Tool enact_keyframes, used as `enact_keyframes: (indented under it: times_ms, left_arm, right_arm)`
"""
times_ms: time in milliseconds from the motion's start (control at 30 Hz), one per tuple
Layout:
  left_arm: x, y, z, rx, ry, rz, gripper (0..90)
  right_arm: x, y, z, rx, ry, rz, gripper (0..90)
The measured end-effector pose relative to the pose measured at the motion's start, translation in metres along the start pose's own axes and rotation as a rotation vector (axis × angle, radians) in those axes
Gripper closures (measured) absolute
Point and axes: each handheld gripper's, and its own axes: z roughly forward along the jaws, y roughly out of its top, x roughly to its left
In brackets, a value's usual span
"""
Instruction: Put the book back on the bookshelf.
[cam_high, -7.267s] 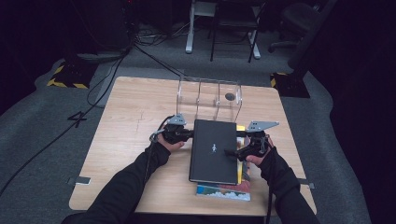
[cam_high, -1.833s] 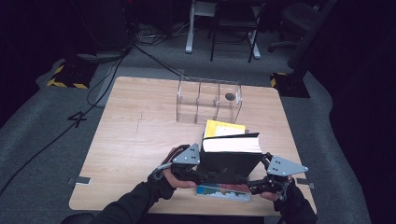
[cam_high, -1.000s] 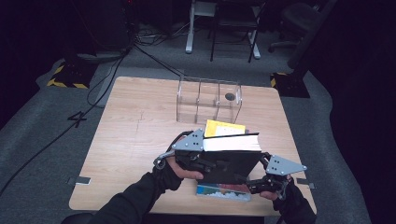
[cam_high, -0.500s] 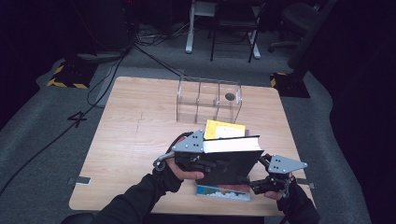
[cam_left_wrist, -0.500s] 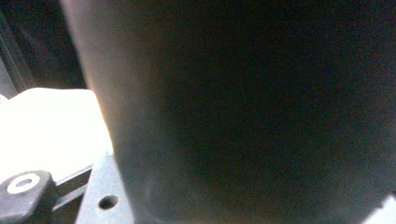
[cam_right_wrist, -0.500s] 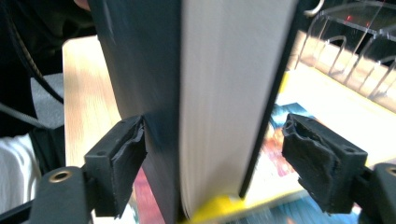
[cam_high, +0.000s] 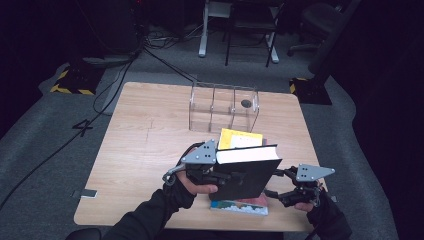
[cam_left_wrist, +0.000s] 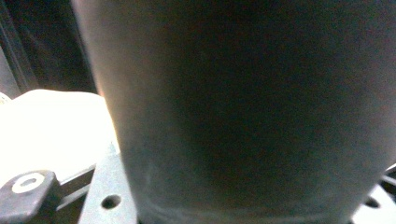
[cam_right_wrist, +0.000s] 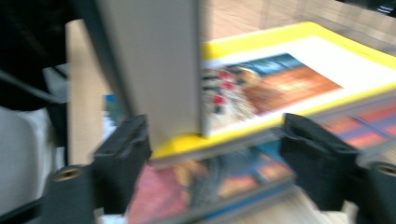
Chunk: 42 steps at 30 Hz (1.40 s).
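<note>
Black book (cam_high: 245, 175): tilted up on edge over stacked books (cam_high: 239, 206) on desk (cam_high: 145, 135) | left gripper (cam_high: 220, 176): clamped on black book, jaws just closing | right gripper (cam_high: 278, 192): jaws parted, just narrowing, straddling yellow book (cam_right_wrist: 289, 88) corner without pressing.

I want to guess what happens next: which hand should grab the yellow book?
Probably the right: its gripper has open fingers either side of the thin yellow-covered book's edge, while the left gripper holds the black hardcover book.
</note>
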Motion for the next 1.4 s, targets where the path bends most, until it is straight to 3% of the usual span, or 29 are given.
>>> enact_keyframes:
  times_ms: [100, 133, 200, 267, 367, 800, 1133, 1400]
  left_arm:
    - [-0.002, 0.001, -0.002, -0.001, 0.008, 0.003, 52.6]
    - [-0.002, 0.002, -0.003, -0.003, 0.015, 0.000, 52.6]
    - [-0.001, 0.003, -0.005, -0.014, 0.022, -0.007, 52.8]
    - [0.000, 0.004, -0.007, -0.018, 0.033, -0.003, 52.9]
    - [0.001, 0.007, -0.011, -0.024, 0.057, -0.002, 52.9]
    - [0.012, 0.013, -0.034, -0.030, 0.176, 0.010, 53.1]
    - [0.031, 0.012, -0.056, -0.036, 0.279, -0.009, 53.1]
    - [0.054, 0.011, -0.070, -0.032, 0.391, -0.044, 53.1]
  right_arm:
    - [-0.012, -0.008, -0.005, -0.012, -0.038, 0.051, 26.8]
    - [-0.015, -0.009, -0.006, -0.008, -0.069, 0.068, 26.8]
    - [-0.022, -0.013, -0.006, 0.005, -0.179, 0.092, 27.3]
    - [-0.024, -0.017, -0.003, 0.050, -0.264, 0.088, 28.0]
    - [-0.027, -0.023, 0.003, 0.089, -0.310, 0.101, 28.8]
    - [-0.030, -0.028, 0.010, 0.096, -0.334, 0.124, 28.8]
    - [-0.033, -0.032, 0.012, 0.108, -0.354, 0.137, 28.0]
    - [-0.034, -0.033, 0.012, 0.104, -0.368, 0.147, 28.2]
